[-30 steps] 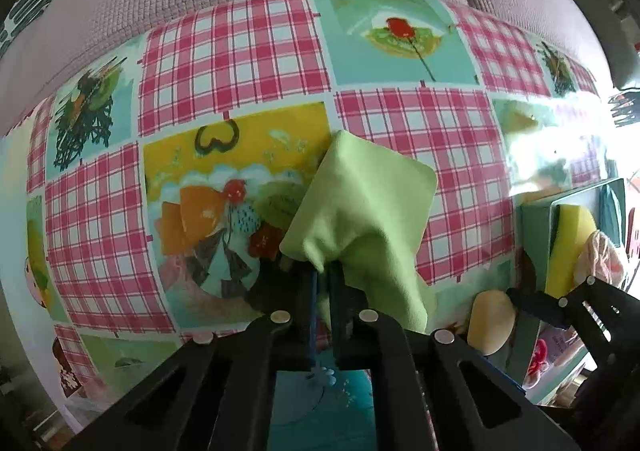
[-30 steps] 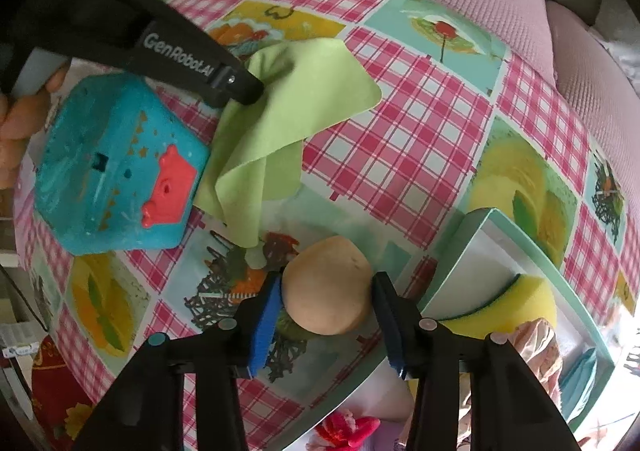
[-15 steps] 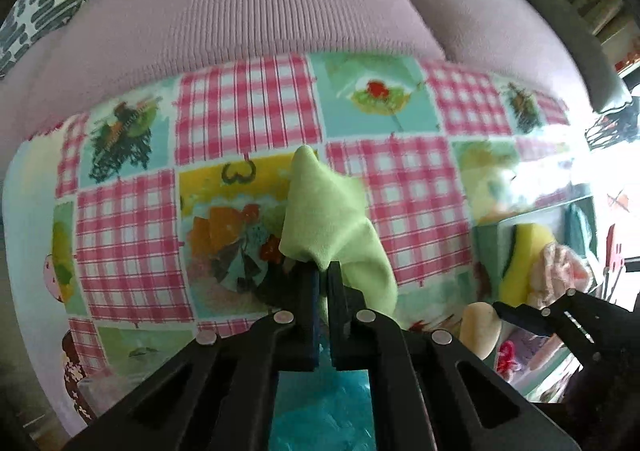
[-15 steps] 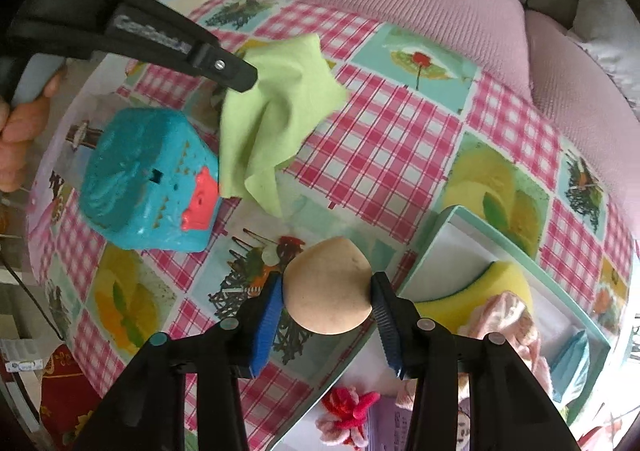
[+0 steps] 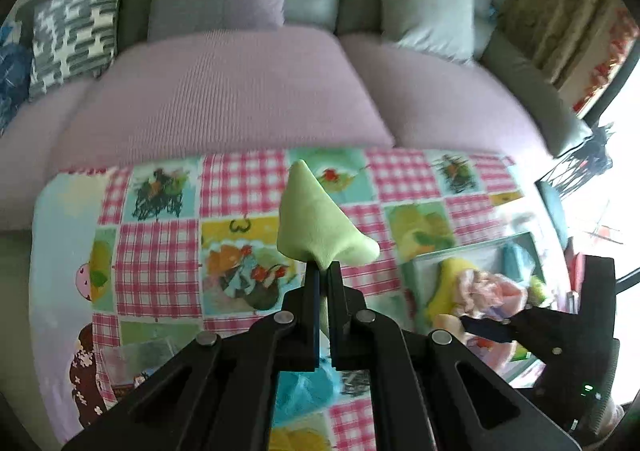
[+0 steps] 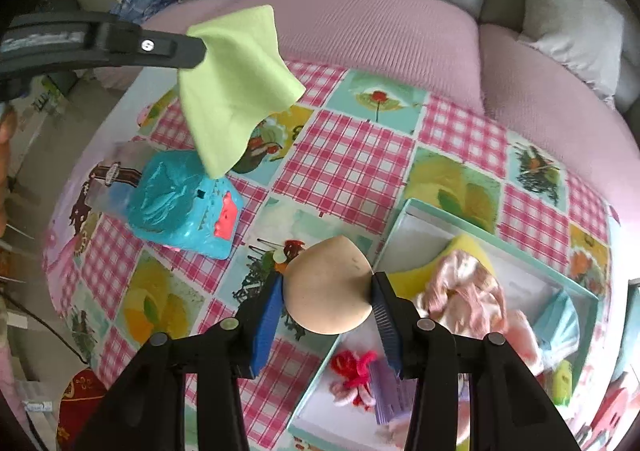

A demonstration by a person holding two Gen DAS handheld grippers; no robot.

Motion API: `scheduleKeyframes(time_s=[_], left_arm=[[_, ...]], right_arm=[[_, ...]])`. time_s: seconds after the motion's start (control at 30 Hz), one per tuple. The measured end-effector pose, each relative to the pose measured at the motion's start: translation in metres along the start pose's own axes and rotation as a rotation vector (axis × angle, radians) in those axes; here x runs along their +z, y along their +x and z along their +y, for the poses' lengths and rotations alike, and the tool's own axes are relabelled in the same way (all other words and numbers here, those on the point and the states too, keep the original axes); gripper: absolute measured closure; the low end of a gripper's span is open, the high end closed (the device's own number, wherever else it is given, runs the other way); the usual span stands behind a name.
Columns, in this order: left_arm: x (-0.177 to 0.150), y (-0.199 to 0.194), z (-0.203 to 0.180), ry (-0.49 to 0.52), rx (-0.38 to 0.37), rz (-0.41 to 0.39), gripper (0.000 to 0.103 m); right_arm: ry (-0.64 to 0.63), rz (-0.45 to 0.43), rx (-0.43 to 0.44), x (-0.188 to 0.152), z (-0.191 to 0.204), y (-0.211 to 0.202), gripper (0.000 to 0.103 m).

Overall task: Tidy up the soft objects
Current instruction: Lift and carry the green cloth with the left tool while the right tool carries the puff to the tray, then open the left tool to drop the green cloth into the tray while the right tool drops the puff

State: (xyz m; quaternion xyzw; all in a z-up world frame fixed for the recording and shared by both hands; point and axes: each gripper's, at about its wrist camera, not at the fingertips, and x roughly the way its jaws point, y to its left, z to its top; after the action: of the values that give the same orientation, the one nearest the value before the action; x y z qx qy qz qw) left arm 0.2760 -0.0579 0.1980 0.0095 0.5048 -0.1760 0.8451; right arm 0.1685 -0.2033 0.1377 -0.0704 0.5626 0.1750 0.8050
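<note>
A light green cloth (image 5: 320, 229) hangs in the air above the table, pinched at one corner by my left gripper (image 5: 323, 271), which is shut on it. From the right wrist view the same green cloth (image 6: 236, 79) dangles from the left gripper (image 6: 200, 51) over a teal toy box (image 6: 184, 207). My right gripper (image 6: 326, 291) is shut on a beige teardrop sponge (image 6: 328, 287), held above the table beside the teal-rimmed tray (image 6: 424, 211). That tray holds a yellow sponge (image 6: 464, 247), pink cloth (image 6: 468, 295) and other soft things.
The table wears a patchwork oilcloth (image 6: 352, 163) of pink checks and pictures. A pink-covered sofa (image 5: 240, 91) with grey and patterned cushions runs behind it. A red yarn doll (image 6: 356, 365) lies at the tray's near corner. A hand (image 6: 6, 131) shows at the left edge.
Both grippers have risen. The green cloth has come fully off the table and now hangs free. The beige sponge has been lifted and carried toward the tray.
</note>
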Motion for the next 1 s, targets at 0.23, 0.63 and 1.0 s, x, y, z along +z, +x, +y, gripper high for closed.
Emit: scheduleKeyframes(time_s=[0.23,0.63,1.0], left_arm=[[-0.035,-0.036,-0.038,0.026,-0.041,-0.148,0.1],[-0.099,-0.032,-0.108,0.055,-0.139,-0.188,0.1],[-0.144,0.048,-0.142,0.005,-0.234,-0.055,0.1]], right_arm=[[0.058,-0.096,-0.051,-0.033,-0.007,-0.031,0.056],[0.28,-0.15,-0.184,-0.115,-0.048,-0.043,0.056],[0.435,-0.089,-0.185,-0.163,-0.094,-0.01,0.056]])
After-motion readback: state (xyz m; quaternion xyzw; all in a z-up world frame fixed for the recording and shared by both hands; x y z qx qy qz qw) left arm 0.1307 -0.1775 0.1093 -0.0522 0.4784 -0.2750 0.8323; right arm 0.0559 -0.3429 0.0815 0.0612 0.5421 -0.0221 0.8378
